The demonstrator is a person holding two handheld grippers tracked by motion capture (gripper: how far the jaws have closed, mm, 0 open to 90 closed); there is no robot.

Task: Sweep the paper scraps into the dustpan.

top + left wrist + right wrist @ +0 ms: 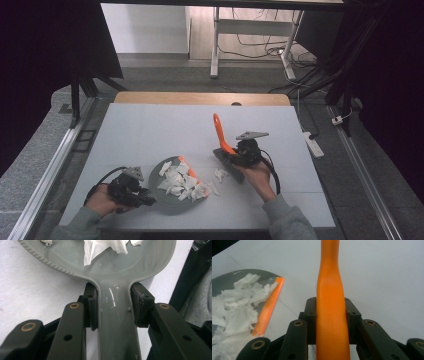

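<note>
A grey dustpan (168, 205) with an orange lip (193, 176) lies at the table's near left, heaped with torn white paper scraps (177, 182). My left gripper (142, 197) is shut on its handle (116, 325), and the pads (91, 307) press both sides just below the pan (112, 270). A few loose scraps (220, 175) lie on the table between the pan and the brush head (227, 162). My right gripper (236, 152) is shut on the brush's orange handle (331, 285), which stands up and away from me (218, 131). The pan's lip (269, 307) and its paper (237, 310) lie to its left.
A white sheet (165, 130) covers the table, with a wooden strip (200, 98) along the far edge. A white power strip (313, 144) lies on the floor off the right edge. Metal rails run along both sides, and a desk frame (216, 45) stands beyond.
</note>
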